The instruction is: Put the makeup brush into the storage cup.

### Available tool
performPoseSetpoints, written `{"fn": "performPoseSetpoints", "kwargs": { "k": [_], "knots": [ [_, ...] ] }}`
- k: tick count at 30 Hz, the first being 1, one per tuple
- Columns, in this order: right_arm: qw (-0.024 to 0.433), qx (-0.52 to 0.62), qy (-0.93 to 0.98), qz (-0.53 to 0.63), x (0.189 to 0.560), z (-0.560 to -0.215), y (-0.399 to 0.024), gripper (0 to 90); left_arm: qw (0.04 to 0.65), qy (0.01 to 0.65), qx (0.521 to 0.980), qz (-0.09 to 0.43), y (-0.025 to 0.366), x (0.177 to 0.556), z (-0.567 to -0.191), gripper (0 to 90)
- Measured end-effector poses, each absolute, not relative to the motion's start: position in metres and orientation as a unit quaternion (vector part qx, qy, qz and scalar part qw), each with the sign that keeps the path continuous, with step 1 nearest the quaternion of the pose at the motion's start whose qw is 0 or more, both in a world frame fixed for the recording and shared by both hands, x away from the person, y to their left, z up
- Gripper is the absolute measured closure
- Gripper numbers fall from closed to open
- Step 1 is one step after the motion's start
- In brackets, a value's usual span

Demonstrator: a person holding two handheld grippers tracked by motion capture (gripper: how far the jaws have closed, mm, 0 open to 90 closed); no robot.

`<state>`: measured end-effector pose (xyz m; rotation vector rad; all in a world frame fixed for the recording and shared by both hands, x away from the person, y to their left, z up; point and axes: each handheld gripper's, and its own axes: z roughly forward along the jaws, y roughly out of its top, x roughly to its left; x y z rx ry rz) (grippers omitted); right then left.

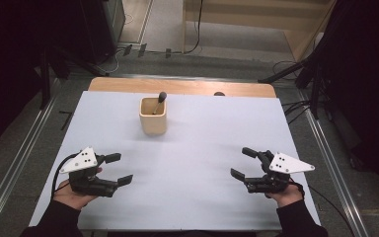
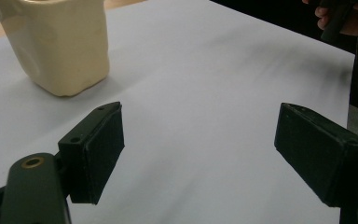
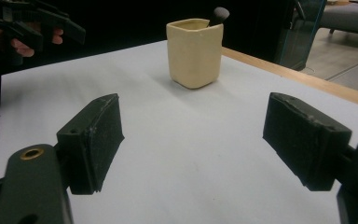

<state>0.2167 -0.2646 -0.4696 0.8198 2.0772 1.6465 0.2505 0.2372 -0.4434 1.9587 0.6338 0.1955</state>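
both hands hold their tools low near the table front edge, left gripper and right gripper jaws spread wide.

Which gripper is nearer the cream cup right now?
Left. The left gripper sits near the cream cup, slightly to its left; the right gripper is farther off, on its right.

High view is looking down over the bench; both gripper views are skimming low, sharing the cream cup.
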Motion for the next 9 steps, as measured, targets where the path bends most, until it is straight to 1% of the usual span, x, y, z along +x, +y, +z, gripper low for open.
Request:
{"fn": "performPoseSetpoints", "kwargs": {
  "k": [9],
  "knots": [
    [0.184,0.291,0.735,0.584,0.2171,-0.4692,-0.2657,20.8,0.514,0.27,0.81,0.081,0.2394,0.2514,-0.4434,16.2]
  ]
}}
